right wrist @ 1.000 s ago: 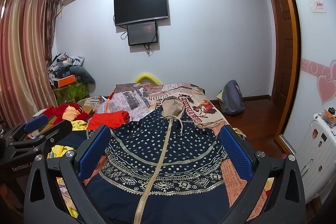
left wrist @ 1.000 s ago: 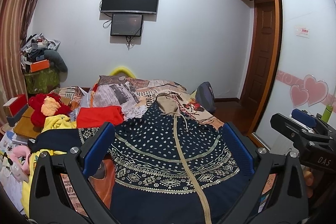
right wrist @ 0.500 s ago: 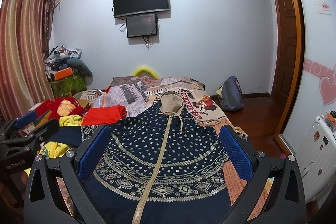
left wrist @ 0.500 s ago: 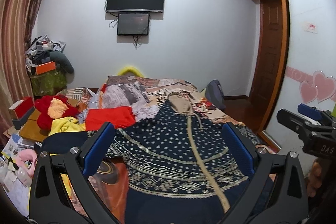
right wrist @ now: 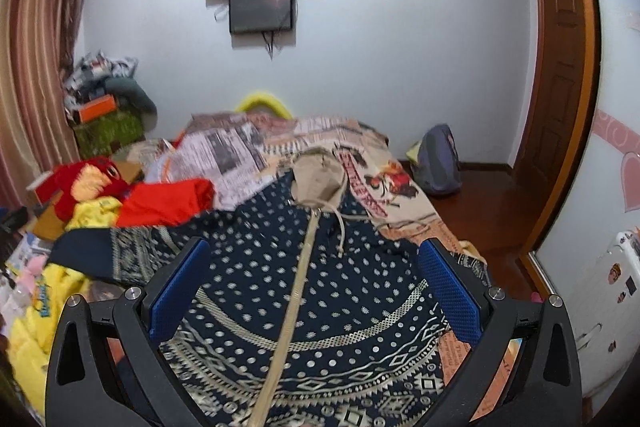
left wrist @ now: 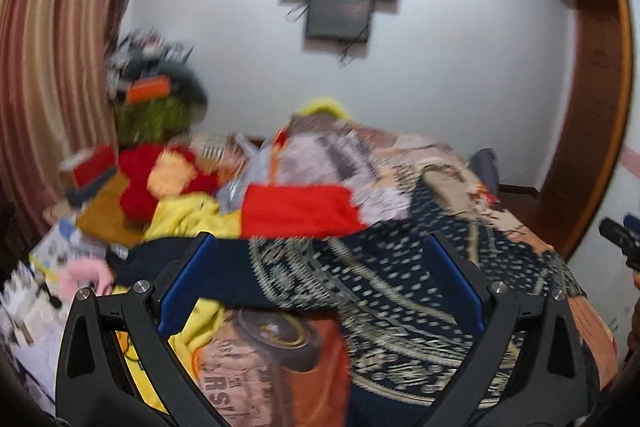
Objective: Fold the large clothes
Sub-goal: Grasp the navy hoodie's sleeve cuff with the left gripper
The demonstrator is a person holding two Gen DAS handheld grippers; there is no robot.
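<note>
Lying flat on the bed (right wrist: 404,187), the big dark blue hoodie (right wrist: 320,307) took up most of the near end. It was spread out face up, with white dots, bands of tan pattern and a tan zipper (right wrist: 296,291) running down the middle. Its tan hood (right wrist: 318,177) pointed toward the far wall, and two cords hung from the neck. One sleeve (right wrist: 108,253) reached out to the left, over a yellow piece of clothing (right wrist: 36,311). The right edge of the hoodie sat close to the side of the bed, with bare wood floor (right wrist: 488,203) past it. The left side was crowded: a folded red cloth (right wrist: 164,203) lay just beside the sleeve, and a red stuffed toy (right wrist: 86,183) sat beyond it.

The left gripper (left wrist: 320,287) hung over the sleeve side with its blue fingers (left wrist: 186,283) wide apart, holding nothing. That view was blurry. The right gripper (right wrist: 314,293) hung over the hoodie's chest, its fingers (right wrist: 448,295) spread wide and empty too.
</note>
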